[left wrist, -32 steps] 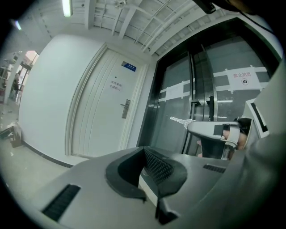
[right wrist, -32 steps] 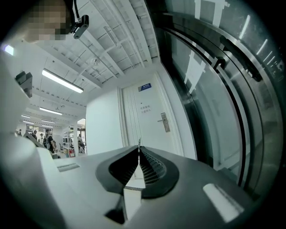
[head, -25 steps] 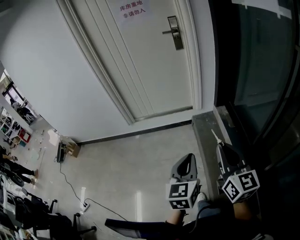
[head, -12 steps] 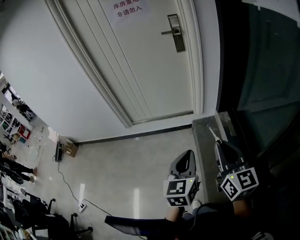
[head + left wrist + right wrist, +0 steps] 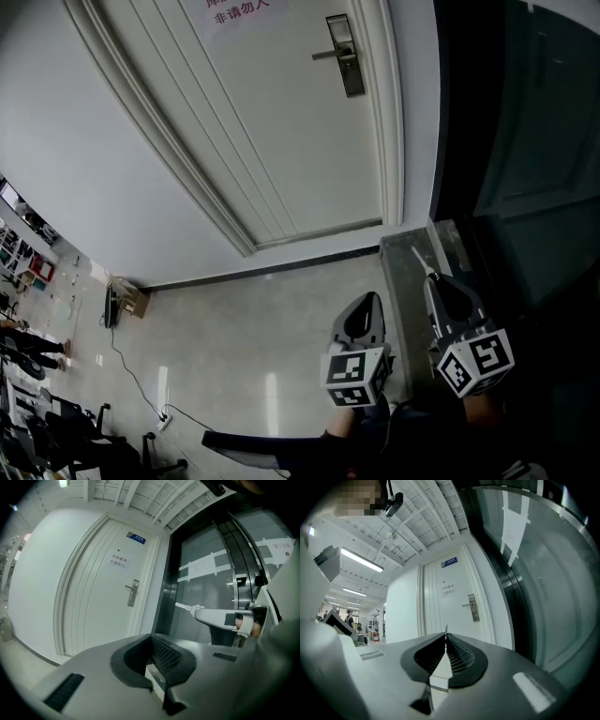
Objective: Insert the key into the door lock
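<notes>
Key status: we've got the small silver metal key (image 5: 419,259) pinched in the right gripper (image 5: 433,283). Its jaws are clamped flat on the key, so only the thin blade pokes out past the tips. The blade points toward the white panelled door (image 5: 281,141), but it's well apart from it, nowhere near touching. The brushed metal lock plate with its lever handle (image 5: 345,56) sits on the door's right edge, and from the right gripper view the key tip lines up a bit left of and below it. The left gripper (image 5: 368,305) hangs just beside the right one, low over the glossy grey tiled floor (image 5: 262,319). Its jaws are pressed together with nothing between them as far as we can see. A white paper notice with red print (image 5: 234,9) is stuck on the door left of the lock. To the right of the door frame runs a dark glass wall (image 5: 525,141), and a small cardboard box (image 5: 131,298) sits by the skirting off to the left.
</notes>
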Demonstrator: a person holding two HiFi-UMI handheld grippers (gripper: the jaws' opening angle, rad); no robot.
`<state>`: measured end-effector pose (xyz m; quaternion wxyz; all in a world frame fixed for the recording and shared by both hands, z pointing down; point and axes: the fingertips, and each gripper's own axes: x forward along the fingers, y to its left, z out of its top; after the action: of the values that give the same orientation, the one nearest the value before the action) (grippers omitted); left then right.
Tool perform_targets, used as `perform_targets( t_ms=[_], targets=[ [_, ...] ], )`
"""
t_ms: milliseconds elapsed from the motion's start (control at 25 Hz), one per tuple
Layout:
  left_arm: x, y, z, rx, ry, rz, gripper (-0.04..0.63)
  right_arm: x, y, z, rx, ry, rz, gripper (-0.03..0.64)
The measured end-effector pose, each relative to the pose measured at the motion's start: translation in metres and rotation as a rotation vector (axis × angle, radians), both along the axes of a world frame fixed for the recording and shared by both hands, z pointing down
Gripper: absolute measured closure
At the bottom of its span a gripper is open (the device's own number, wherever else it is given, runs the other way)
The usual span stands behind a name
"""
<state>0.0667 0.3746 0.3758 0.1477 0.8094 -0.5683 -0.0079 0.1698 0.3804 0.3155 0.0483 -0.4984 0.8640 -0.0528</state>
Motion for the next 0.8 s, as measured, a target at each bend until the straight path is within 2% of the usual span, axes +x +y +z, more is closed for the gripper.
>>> perform_targets(
  t_ms=[200,520,800],
  targets=[
    [-0.016,-0.068,-0.005,0.018,-0.015,0.035,0.595,-0.018,-0.062,-0.002,0.021,-0.042,0.004,0.606],
    [-0.061,-0.178,-0.013,0.032,-0.038,0.039,0.595,-0.066,-0.166,-0.003,0.021,-0.031,0.001,0.606],
    [-0.097,-0.246,-0.005,0.023,-0.039,0.041,0.595,-0.099,-0.234,0.003,0.024,-0.021,0.019,0.606]
  ],
)
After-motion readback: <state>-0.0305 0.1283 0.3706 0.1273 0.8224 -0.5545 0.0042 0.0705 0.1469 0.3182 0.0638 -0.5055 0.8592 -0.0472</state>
